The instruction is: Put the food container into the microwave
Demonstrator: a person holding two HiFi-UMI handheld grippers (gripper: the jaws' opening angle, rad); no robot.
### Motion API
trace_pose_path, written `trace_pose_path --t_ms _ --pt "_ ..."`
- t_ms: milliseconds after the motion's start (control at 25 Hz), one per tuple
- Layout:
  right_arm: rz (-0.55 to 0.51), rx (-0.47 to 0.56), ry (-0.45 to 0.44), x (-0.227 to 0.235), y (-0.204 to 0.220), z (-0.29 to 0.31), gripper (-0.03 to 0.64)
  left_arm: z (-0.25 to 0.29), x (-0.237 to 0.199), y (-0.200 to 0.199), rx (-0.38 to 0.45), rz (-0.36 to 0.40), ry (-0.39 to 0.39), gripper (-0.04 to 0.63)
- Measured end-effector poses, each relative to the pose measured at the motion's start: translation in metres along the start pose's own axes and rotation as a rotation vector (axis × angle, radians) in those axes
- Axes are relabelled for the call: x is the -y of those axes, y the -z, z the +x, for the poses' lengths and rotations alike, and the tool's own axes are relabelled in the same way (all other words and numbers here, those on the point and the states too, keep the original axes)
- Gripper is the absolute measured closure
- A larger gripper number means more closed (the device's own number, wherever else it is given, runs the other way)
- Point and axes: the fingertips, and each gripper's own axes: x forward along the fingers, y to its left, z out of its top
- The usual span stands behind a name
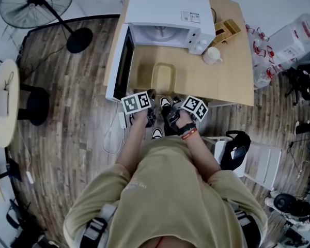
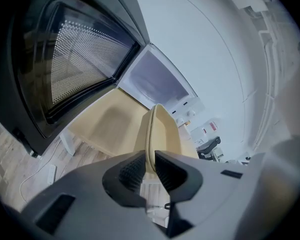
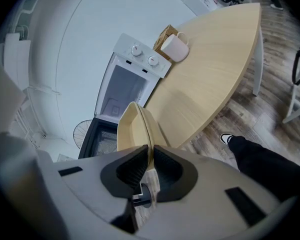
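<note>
A pale yellow rectangular food container is held over the wooden table, just in front of the white microwave. The microwave's door stands open, swung to the left, and the cavity shows. My left gripper is shut on the container's near left rim, pinched between the pads at the left gripper. My right gripper is shut on the near right rim, clamped at the right gripper. The microwave lies straight ahead.
A white mug and a small wooden box stand right of the microwave. A floor fan and a round side table are at the left. A white chair with a dark bag is at the right.
</note>
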Motion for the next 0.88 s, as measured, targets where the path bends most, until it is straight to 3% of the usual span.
trace_pose_path --t_ms 280,880 --pt "-0.020 -0.013 -0.021 -0.016 -0.007 0.019 0.560 0.004 -0.005 -0.026 0.043 -0.001 -0.011 0.523" --pt "-0.026 -0.017 -0.014 -0.030 -0.046 0.051 0.560 0.037 -0.007 -0.057 0.036 -0.042 -0.015 0.526"
